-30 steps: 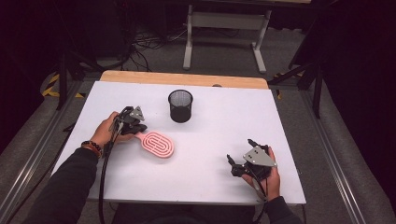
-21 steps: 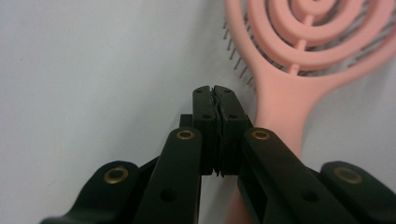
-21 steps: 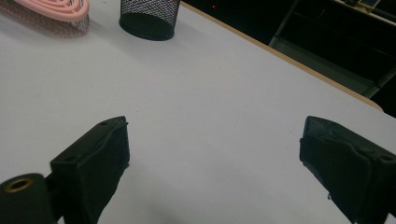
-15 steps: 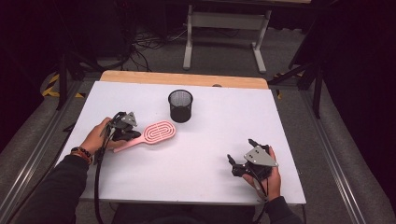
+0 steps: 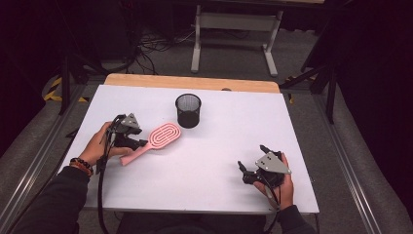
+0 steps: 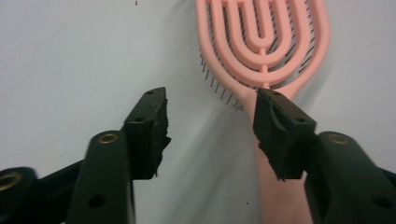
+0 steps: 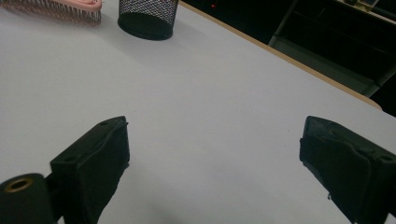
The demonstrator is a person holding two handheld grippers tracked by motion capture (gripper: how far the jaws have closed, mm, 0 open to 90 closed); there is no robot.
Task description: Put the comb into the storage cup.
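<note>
- Jaws of the left gripper (image 6: 212, 128) stand spread, the pink plastic hairbrush (image 5: 153, 141) handle beside one pad, ungripped.
- Right gripper (image 7: 215, 168) gapes over bare white table (image 5: 219, 165).
- Round black mesh cup (image 5: 188, 110) stands at the brush's two o'clock, contents unclear.

The pink hairbrush (image 6: 264, 42) is cut off by the left gripper view's top and bottom edges.
</note>
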